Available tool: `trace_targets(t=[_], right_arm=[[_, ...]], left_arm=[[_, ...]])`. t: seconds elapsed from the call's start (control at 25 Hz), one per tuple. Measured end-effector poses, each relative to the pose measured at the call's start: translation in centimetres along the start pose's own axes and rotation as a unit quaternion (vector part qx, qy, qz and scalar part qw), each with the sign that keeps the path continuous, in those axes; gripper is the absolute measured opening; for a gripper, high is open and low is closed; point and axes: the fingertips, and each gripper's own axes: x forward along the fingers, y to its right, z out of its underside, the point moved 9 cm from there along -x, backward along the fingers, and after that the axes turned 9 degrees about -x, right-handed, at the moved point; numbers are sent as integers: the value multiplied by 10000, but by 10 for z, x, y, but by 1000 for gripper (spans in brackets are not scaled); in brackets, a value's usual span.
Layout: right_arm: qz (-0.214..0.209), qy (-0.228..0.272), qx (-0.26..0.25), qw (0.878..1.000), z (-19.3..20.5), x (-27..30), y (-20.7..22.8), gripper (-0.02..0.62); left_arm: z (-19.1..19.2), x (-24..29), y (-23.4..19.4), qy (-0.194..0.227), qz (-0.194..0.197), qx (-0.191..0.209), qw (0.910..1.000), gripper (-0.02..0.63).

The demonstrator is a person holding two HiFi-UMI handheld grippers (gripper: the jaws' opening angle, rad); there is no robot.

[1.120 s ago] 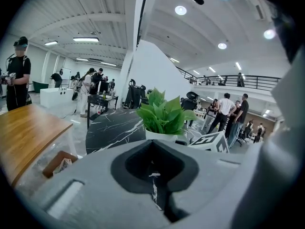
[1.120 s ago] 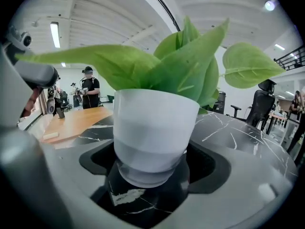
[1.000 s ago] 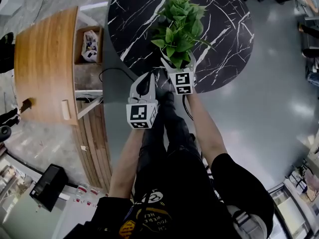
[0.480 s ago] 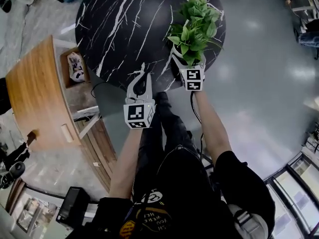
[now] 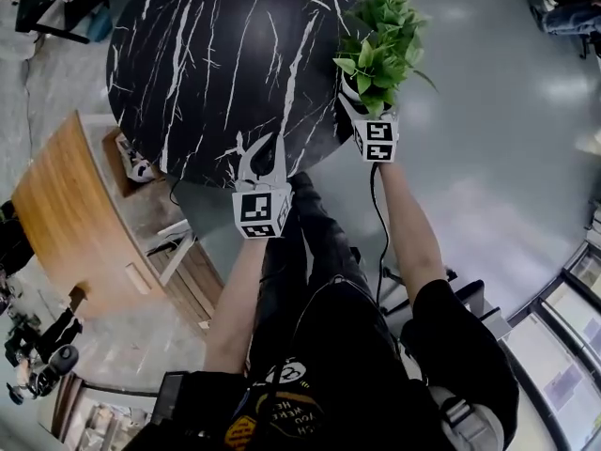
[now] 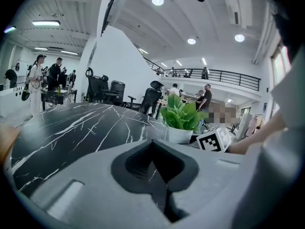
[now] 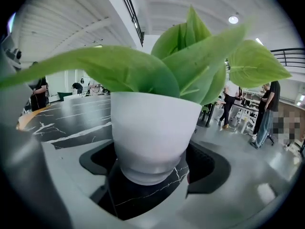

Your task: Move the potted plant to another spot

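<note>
The potted plant (image 5: 380, 50) has broad green leaves in a white pot (image 7: 152, 128). My right gripper (image 5: 354, 113) is shut on the pot, with one jaw on each side of its lower wall. It holds the pot upright just above the right rim of the round black marble table (image 5: 207, 54). In the right gripper view the pot fills the gap between the jaws, with marble showing under its base. My left gripper (image 5: 266, 150) hovers over the table's near edge with its jaws together and nothing in them. From the left gripper view the plant (image 6: 181, 120) shows to the right.
A curved wooden counter (image 5: 66, 224) stands left of the table. Shiny grey floor (image 5: 488, 158) lies to the right beyond the table rim. Office chairs (image 6: 109, 92) and standing people are behind the table. The person's legs are below the grippers.
The right gripper has carried the plant from the table's near-middle to its right edge. The left gripper has shifted along the near rim, still shut. The view has swung with them.
</note>
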Motion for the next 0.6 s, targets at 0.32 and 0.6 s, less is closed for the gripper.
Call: trace_targets(t=[0.32,0.6], right_arm=[[-614,-124,-532,9966,-8,4,-55,459],[-1275,-49,-902,9877,-33,6,-121,457]], left_arm=[[-1,-19,-16,63,-259,-86,9996,5],[5,-75,-60,335,-913,-422,9944,5]])
